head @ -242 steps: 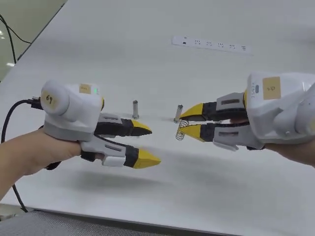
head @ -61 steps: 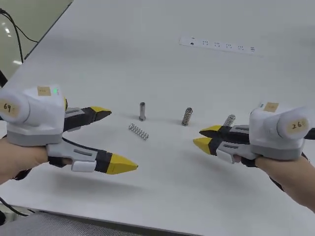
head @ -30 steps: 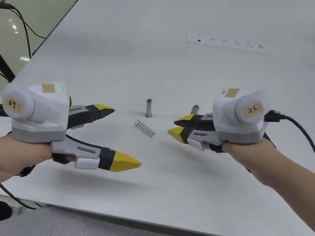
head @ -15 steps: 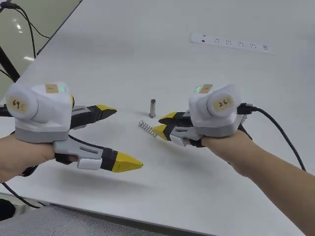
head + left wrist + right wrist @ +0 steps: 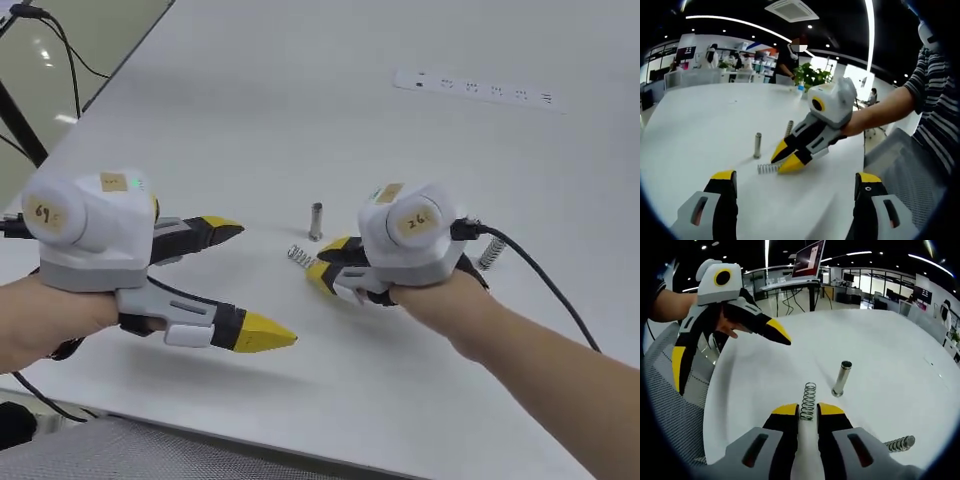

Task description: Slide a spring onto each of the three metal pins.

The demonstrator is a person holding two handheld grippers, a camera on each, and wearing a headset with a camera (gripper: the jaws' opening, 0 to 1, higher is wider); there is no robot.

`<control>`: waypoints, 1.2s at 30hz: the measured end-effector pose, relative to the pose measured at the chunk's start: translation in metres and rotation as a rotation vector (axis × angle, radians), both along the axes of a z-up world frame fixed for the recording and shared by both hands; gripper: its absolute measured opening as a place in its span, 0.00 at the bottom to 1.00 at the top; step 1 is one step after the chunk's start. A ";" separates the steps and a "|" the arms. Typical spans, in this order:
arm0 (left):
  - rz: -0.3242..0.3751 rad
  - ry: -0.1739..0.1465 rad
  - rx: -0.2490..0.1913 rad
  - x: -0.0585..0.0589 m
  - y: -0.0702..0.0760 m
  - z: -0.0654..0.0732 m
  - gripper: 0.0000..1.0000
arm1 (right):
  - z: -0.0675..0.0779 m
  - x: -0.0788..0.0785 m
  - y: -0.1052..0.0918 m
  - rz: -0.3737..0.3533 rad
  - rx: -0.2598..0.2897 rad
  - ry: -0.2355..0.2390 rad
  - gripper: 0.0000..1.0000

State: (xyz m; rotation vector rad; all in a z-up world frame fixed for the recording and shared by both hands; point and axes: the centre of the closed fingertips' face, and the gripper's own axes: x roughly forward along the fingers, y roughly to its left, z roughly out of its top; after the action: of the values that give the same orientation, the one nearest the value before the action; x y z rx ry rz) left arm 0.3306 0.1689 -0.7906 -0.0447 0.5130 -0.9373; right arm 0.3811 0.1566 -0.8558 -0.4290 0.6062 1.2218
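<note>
The right gripper (image 5: 808, 412) lies low over the workbench (image 5: 300, 120), its jaws drawn nearly together either side of the loose spring's (image 5: 808, 399) near end, likely to lift it. Whether they already pinch it I cannot tell. Just beyond the tips stands a bare metal pin (image 5: 842, 378). A pin wearing its spring (image 5: 490, 252) stands back beside the jaws. The left gripper (image 5: 796, 176) hangs clear, jaws spread wide.
</note>
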 end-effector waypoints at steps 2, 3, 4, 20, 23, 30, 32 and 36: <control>0.002 0.001 0.002 0.000 0.001 -0.001 0.95 | -0.005 0.000 -0.002 0.009 -0.025 -0.013 0.10; 0.002 0.001 0.002 0.000 0.001 -0.001 0.95 | -0.006 0.000 -0.004 0.016 -0.034 -0.019 0.09; 0.002 0.002 0.001 0.000 0.001 -0.001 0.95 | -0.004 0.000 -0.003 0.018 -0.021 -0.020 0.08; -0.022 0.003 -0.006 0.000 -0.012 0.002 0.92 | 0.022 -0.011 -0.022 0.053 0.014 -0.038 0.08; -0.035 0.001 -0.014 -0.001 -0.019 0.005 0.90 | 0.028 -0.012 -0.028 0.059 0.016 -0.052 0.08; -0.066 -0.002 -0.037 0.002 -0.032 0.010 0.86 | 0.043 -0.015 -0.048 0.062 0.020 -0.070 0.08; -0.071 -0.005 -0.039 0.003 -0.034 0.011 0.86 | 0.046 -0.017 -0.054 0.067 0.021 -0.073 0.08; -0.080 0.001 -0.042 0.005 -0.038 0.010 0.83 | 0.050 -0.022 -0.064 0.091 0.009 -0.089 0.07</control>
State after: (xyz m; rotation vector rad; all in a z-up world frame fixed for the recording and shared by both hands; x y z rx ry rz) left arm 0.3358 0.1306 -0.7802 -0.0629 0.4991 -1.0261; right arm 0.3592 0.0925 -0.8061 -0.5048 0.5095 1.2842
